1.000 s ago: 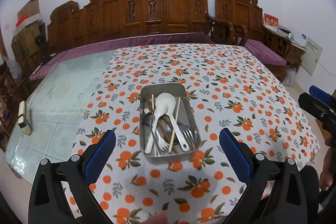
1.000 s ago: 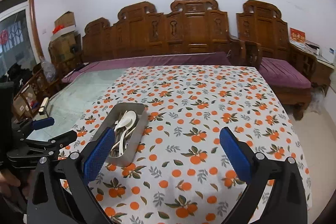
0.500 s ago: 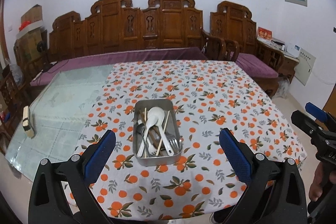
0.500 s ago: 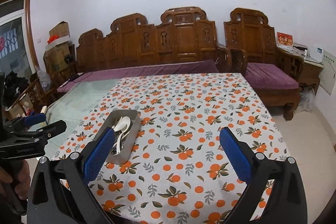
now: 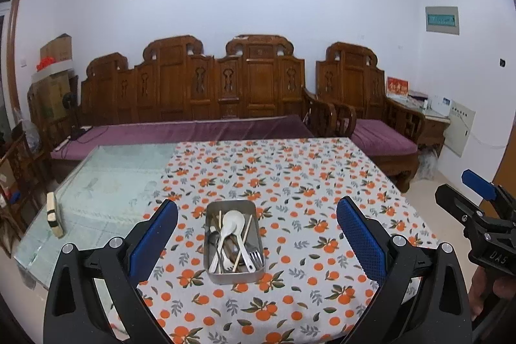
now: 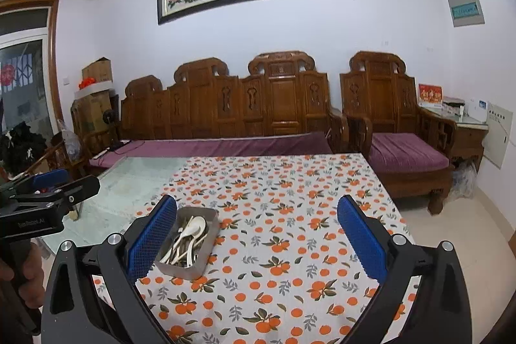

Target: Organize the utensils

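A metal tray (image 5: 234, 275) sits on the orange-print tablecloth (image 5: 290, 182) near the table's front edge. It holds white spoons (image 5: 232, 223), wooden chopsticks (image 5: 245, 234), metal forks (image 5: 256, 257) and metal spoons, all mixed. In the right wrist view the tray (image 6: 196, 267) lies just behind the left finger. My left gripper (image 5: 257, 242) is open, held back from the table and above the tray, empty. My right gripper (image 6: 257, 242) is open and empty too, off to the tray's right. Each gripper shows at the edge of the other's view.
The table's left part is bare glass (image 5: 106, 182) with a small block (image 5: 53, 215) on its edge. A carved wooden sofa (image 5: 193, 105) with purple cushions stands behind, an armchair (image 6: 396, 131) at the right. A hand (image 6: 22, 276) holds the left gripper's handle.
Both grippers have pulled back and tilted up from the table. The tray now looks smaller and farther, and the wall painting has come into view. Both stay open.
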### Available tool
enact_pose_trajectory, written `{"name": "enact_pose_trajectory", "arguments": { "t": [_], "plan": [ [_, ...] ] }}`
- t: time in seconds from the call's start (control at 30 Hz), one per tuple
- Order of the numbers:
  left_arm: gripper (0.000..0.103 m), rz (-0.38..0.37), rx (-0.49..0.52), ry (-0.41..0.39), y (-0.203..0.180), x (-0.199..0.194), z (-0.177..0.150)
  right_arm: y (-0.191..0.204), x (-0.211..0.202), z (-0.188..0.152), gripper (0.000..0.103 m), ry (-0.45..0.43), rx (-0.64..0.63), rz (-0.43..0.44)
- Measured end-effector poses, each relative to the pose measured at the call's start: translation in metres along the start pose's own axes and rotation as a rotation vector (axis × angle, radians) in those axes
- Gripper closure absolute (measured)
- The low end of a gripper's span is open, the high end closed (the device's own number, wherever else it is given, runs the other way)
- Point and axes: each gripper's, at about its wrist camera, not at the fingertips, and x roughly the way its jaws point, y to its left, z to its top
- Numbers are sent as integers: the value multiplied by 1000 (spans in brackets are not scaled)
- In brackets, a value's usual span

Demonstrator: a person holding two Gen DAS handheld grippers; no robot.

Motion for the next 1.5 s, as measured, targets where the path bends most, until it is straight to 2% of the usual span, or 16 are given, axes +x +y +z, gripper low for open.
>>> {"name": "enact_pose_trajectory", "arguments": {
  "t": [0.37,1.5],
  "plan": [
    [8,10,7,-30,1,-13,3,4,-10,5,3,-21,-8,2],
    [8,15,5,-27,-1,-12,1,5,-11,5,3,-20,-9,0]
  ]
}}
